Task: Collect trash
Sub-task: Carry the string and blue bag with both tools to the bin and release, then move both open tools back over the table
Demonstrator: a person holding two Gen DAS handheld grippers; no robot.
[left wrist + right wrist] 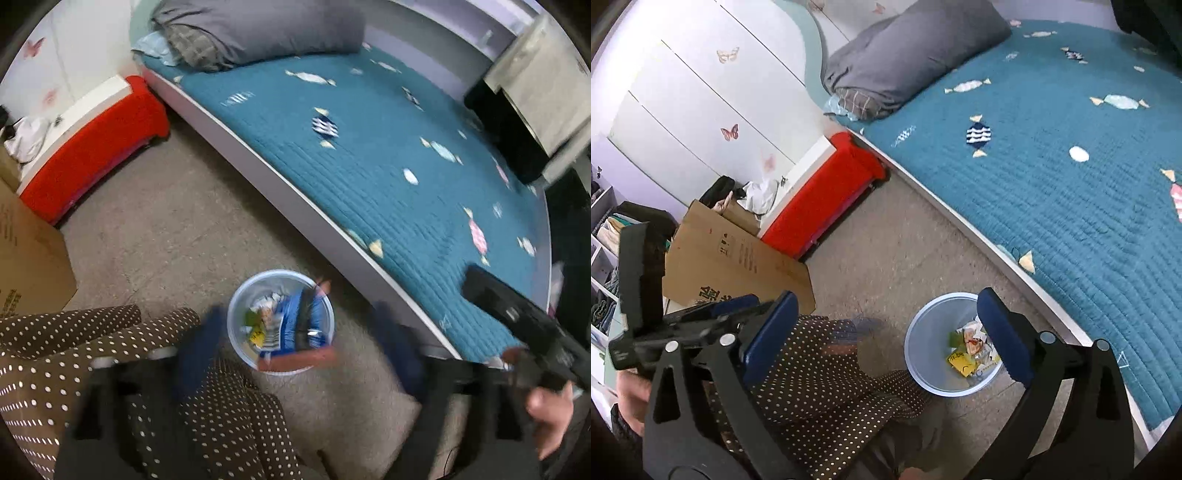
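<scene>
From my left wrist, my left claw [295, 347] hangs spread and blurred over the wastebasket [236, 314], a blue wrapper [291, 325] inside. From my right wrist, my right claw [886, 336] gapes empty above it. Drop seems done; next, seek remaining trash.

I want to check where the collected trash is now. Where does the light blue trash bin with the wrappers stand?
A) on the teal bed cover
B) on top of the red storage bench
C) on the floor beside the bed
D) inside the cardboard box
C: the light blue trash bin, with wrappers inside, stands on the grey floor next to the bed's white edge.
</scene>
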